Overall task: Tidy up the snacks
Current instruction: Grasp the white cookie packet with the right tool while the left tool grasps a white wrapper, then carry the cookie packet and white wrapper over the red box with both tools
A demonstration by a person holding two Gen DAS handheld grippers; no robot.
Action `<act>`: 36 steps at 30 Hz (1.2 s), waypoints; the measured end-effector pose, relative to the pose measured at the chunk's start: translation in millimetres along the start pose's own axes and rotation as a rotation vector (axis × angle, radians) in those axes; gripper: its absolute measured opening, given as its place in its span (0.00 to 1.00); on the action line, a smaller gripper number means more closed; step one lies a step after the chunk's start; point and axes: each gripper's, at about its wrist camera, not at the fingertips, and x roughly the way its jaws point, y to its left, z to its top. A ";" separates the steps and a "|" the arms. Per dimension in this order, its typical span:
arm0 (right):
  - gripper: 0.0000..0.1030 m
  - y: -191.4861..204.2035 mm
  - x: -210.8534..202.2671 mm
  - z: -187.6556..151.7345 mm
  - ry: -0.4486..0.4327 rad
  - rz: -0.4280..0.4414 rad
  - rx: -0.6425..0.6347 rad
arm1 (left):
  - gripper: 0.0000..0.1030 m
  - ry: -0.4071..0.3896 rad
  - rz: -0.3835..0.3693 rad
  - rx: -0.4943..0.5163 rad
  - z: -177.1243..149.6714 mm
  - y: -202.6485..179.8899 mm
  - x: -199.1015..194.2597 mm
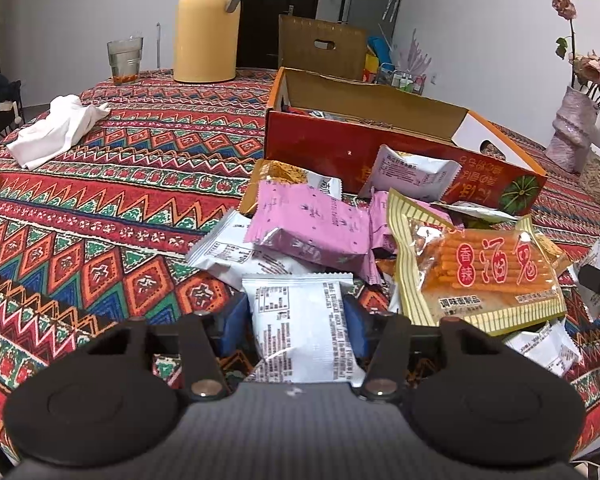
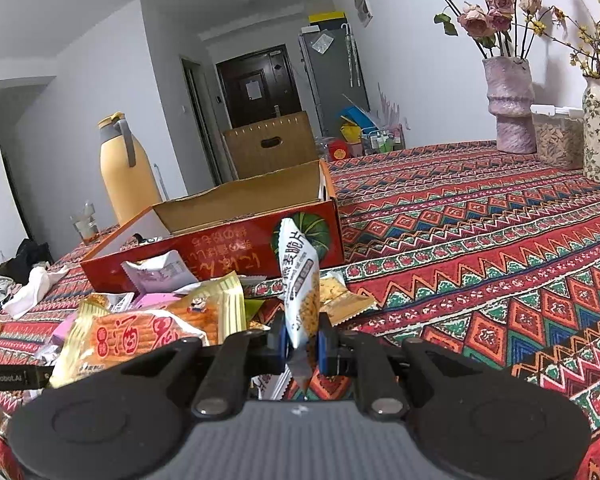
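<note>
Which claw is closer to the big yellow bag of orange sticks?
Left. The left claw, gripping a white snack packet, sits right beside the yellow bag. The right claw holds its own white oat-crisp packet a bit farther off.

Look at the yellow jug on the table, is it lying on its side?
No, the yellow jug stands upright on the patterned tablecloth, beside a glass.

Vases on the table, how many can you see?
2. The pinkish textured vase stands at the table's far right edge holding dried roses. The floral-patterned vase stands further right, beyond a clear container. Others could be out of frame.
</note>
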 end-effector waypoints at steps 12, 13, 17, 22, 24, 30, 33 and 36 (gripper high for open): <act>0.13 2.5 -5.4 0.1 -0.016 0.011 -0.010 | 0.40 -0.031 0.002 0.005 -1.8 1.5 -14.0; 0.13 2.7 -6.2 0.6 -0.019 0.011 -0.010 | 0.40 -0.039 0.001 0.004 -1.2 2.3 -17.1; 0.13 5.8 -10.6 2.8 -0.031 0.013 -0.020 | 0.40 -0.072 0.004 0.001 3.3 4.6 -27.7; 0.13 13.1 -15.3 7.7 -0.056 0.015 -0.042 | 0.40 -0.112 0.012 0.001 12.0 6.6 -38.2; 0.13 16.7 -16.7 10.0 -0.067 0.021 -0.052 | 0.40 -0.122 0.013 0.000 15.1 7.1 -40.3; 0.13 25.7 -13.1 18.1 -0.088 0.033 -0.071 | 0.40 -0.164 0.007 0.010 31.1 3.3 -42.6; 0.13 29.2 -8.9 24.3 -0.102 0.035 -0.077 | 0.40 -0.183 -0.002 0.011 40.0 -0.2 -42.4; 0.13 31.6 -3.6 31.5 -0.118 0.034 -0.083 | 0.40 -0.201 -0.012 0.016 49.6 -5.6 -41.2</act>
